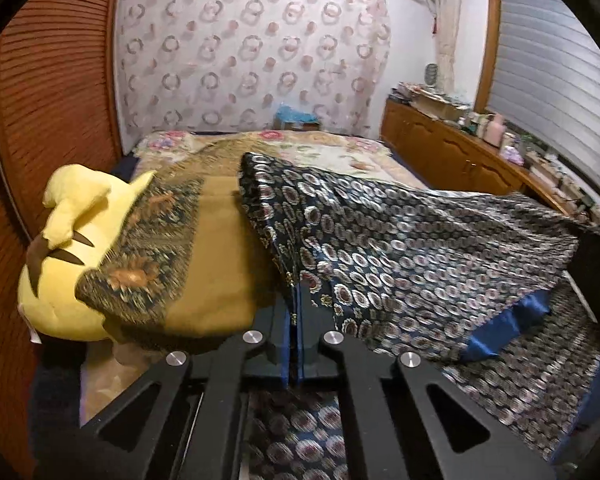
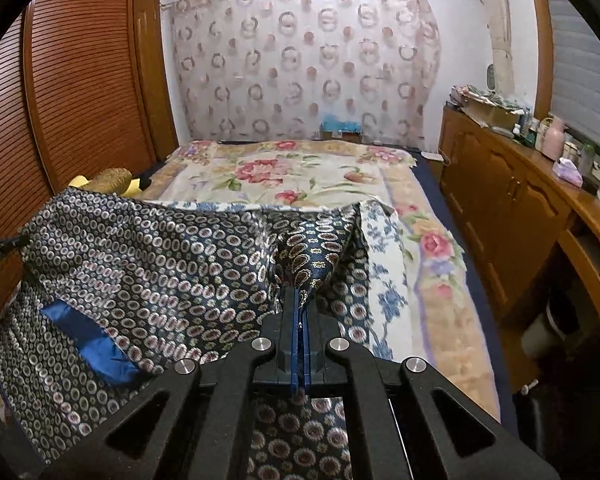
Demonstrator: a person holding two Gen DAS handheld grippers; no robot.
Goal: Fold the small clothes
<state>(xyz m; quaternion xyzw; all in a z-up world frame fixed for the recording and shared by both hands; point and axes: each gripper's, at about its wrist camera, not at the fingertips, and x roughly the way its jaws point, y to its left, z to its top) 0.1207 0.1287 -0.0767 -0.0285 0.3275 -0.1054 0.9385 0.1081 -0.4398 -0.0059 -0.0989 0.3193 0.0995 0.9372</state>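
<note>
A dark navy garment with a silver ring pattern and a blue lining [image 1: 420, 256] hangs stretched above the bed between my two grippers. My left gripper [image 1: 295, 300] is shut on one edge of it. My right gripper [image 2: 300, 300] is shut on the other edge of the garment [image 2: 148, 264]. The blue lining patch [image 2: 92, 344] shows on its lower left in the right wrist view. The right gripper's dark body shows at the far right of the left wrist view [image 1: 596, 264].
The bed has a floral cover [image 2: 300, 176]. A yellow plush toy [image 1: 64, 248] lies at the left under a brown patterned cloth [image 1: 172, 256]. A louvered wooden wardrobe [image 2: 80, 80] stands left; a wooden cabinet with clutter [image 2: 512, 184] runs along the right.
</note>
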